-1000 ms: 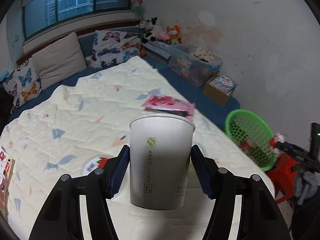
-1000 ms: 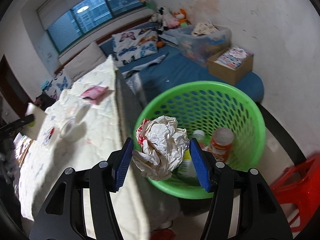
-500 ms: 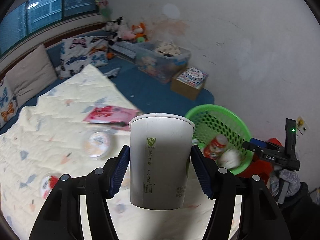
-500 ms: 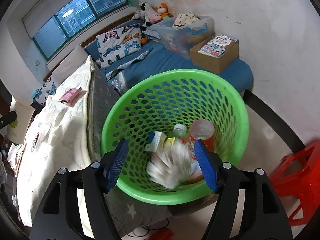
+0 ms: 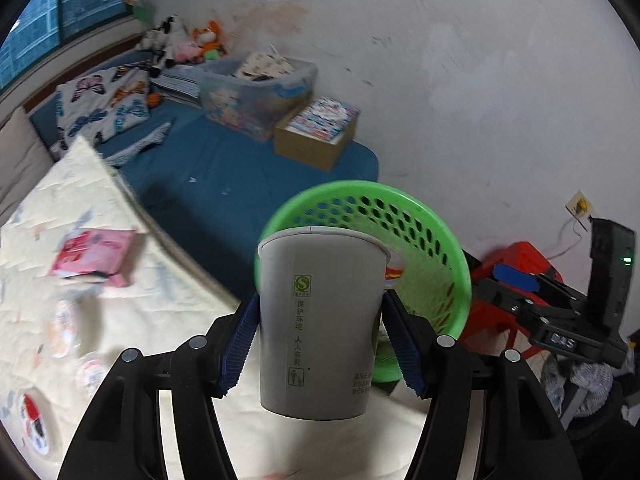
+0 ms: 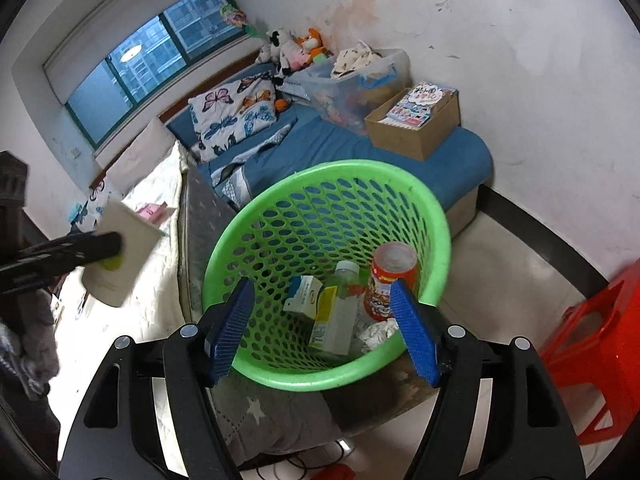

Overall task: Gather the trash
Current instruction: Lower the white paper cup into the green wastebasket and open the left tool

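paper cup fronting green basket, pink packet beside

I see bed | quilt at 9 o'clock, pink packet and round lids on it | box, bin, pillow at 11-12

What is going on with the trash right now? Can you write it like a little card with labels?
left gripper: shut on the paper cup, held upright above the quilt
right gripper: open, nothing between its pads, above the green basket
in the basket: crumpled paper, plastic bottle, red can, small carton
on the quilt: pink packet, some round lids
beside the basket: red stool
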A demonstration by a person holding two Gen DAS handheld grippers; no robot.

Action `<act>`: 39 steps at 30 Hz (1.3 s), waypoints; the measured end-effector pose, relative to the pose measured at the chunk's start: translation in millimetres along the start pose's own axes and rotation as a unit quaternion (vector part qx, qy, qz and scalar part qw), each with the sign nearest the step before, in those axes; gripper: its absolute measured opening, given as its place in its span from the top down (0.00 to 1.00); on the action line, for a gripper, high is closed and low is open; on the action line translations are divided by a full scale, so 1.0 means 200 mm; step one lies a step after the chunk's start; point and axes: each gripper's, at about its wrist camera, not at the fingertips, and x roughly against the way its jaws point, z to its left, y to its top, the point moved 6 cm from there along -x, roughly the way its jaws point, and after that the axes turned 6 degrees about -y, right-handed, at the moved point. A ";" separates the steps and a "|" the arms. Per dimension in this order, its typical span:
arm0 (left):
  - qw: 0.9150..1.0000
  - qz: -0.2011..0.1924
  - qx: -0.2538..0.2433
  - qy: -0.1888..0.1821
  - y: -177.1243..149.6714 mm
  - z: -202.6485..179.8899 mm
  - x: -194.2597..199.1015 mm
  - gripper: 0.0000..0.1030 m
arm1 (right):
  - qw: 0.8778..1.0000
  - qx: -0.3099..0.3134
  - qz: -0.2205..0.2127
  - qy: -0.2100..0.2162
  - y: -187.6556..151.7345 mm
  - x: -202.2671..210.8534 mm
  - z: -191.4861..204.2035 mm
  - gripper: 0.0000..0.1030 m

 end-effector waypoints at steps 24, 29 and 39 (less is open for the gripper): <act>0.998 0.041 -0.001 -0.057 0.04 -0.30 -0.37 0.33 | 0.999 -0.040 -0.019 -0.011 -0.02 0.14 -0.14 0.31; 0.998 0.030 0.005 -0.056 0.01 -0.27 -0.29 0.33 | 0.999 -0.036 -0.020 -0.006 -0.02 0.14 -0.11 0.31; 0.999 -0.005 0.032 -0.027 -0.13 -0.12 -0.04 0.33 | 1.000 -0.006 -0.016 0.010 0.00 0.13 0.03 0.31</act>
